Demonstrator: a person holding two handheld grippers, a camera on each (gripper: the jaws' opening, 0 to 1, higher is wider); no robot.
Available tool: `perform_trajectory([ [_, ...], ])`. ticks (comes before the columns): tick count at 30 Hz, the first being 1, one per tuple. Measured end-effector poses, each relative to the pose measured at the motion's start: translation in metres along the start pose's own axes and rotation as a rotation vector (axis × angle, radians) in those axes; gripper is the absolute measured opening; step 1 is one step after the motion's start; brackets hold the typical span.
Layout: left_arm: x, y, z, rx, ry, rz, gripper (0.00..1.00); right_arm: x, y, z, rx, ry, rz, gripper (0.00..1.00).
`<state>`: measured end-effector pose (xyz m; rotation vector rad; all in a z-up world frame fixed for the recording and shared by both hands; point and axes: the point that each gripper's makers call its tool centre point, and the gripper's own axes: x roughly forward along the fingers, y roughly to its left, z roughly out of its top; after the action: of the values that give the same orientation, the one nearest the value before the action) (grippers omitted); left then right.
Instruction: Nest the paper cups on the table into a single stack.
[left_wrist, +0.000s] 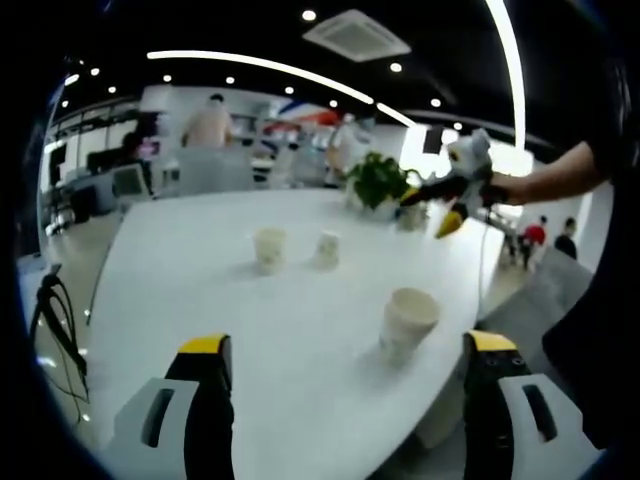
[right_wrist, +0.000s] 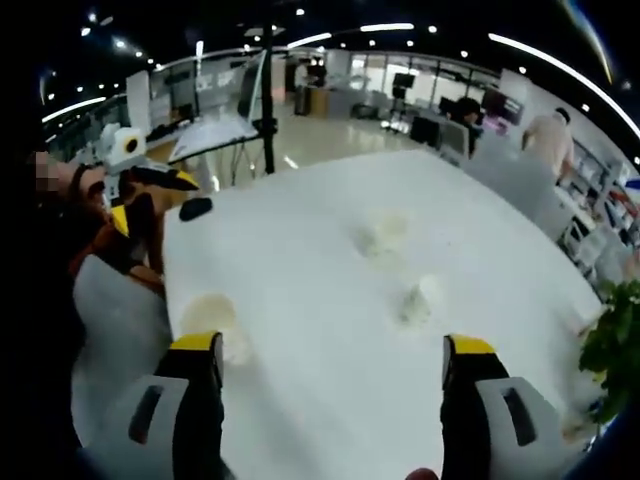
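Three white paper cups stand apart and upright on the white table (left_wrist: 200, 290). In the left gripper view the nearest cup (left_wrist: 408, 322) stands close ahead, between my jaws' lines, and two smaller-looking cups (left_wrist: 269, 248) (left_wrist: 327, 250) stand side by side farther off. My left gripper (left_wrist: 345, 395) is open with nothing in it. In the right gripper view one cup (right_wrist: 210, 318) stands by the left jaw near the table's edge, and two more cups (right_wrist: 420, 298) (right_wrist: 385, 232) stand ahead. My right gripper (right_wrist: 332, 368) is open with nothing between its jaws, above the table.
A potted green plant (left_wrist: 378, 180) (right_wrist: 615, 350) stands at the table's far side. The right gripper (left_wrist: 440, 205) hangs over that side in a hand. A small dark object (right_wrist: 195, 208) lies at the table's edge. People and desks fill the office behind.
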<state>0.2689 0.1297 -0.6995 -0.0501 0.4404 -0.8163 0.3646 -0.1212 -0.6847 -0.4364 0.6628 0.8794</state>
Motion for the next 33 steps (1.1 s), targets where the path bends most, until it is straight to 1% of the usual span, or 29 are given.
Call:
perform_trajectory([
  [2, 0.0, 0.001, 0.0, 0.003, 0.002, 0.0, 0.93, 0.003, -0.006, -0.001, 0.008, -0.001, -0.005, 0.94],
  [4, 0.001, 0.002, 0.0, 0.001, 0.001, 0.0, 0.93, 0.006, -0.01, 0.0, 0.013, -0.005, -0.018, 1.0],
  [5, 0.001, 0.002, 0.0, 0.0, 0.003, 0.0, 0.93, 0.008, -0.012, 0.0, 0.003, 0.0, -0.016, 1.0],
  [12, 0.001, 0.009, -0.001, -0.01, 0.01, 0.009, 0.93, 0.017, -0.019, -0.005, 0.02, 0.017, -0.006, 1.0],
  [17, 0.001, 0.009, -0.003, -0.006, 0.016, 0.017, 0.93, 0.025, -0.027, -0.009, 0.028, 0.023, -0.003, 1.0],
  [19, 0.001, 0.01, -0.003, -0.016, 0.013, 0.021, 0.93, 0.028, -0.031, -0.011, 0.025, 0.031, -0.004, 1.0],
  [23, 0.001, 0.009, -0.006, -0.023, 0.019, 0.018, 0.93, 0.034, -0.041, -0.013, 0.031, 0.038, -0.014, 1.0],
  [25, 0.001, 0.008, -0.006, -0.032, 0.013, 0.01, 0.94, 0.038, -0.049, -0.014, 0.046, 0.039, -0.02, 0.99],
  [27, 0.0, 0.009, -0.008, -0.023, 0.027, 0.01, 0.93, 0.041, -0.056, -0.015, 0.066, 0.035, -0.031, 0.98],
  [30, 0.0, 0.008, -0.008, -0.017, 0.029, 0.009, 0.93, 0.048, -0.065, -0.016, 0.071, 0.038, -0.037, 0.96],
  [31, 0.0, 0.008, -0.008, -0.013, 0.027, 0.007, 0.93, 0.051, -0.069, -0.018, 0.09, 0.045, -0.038, 0.96],
  [33, 0.001, 0.007, -0.008, -0.019, 0.031, 0.002, 0.93, 0.056, -0.075, -0.017, 0.115, 0.031, -0.042, 0.95],
])
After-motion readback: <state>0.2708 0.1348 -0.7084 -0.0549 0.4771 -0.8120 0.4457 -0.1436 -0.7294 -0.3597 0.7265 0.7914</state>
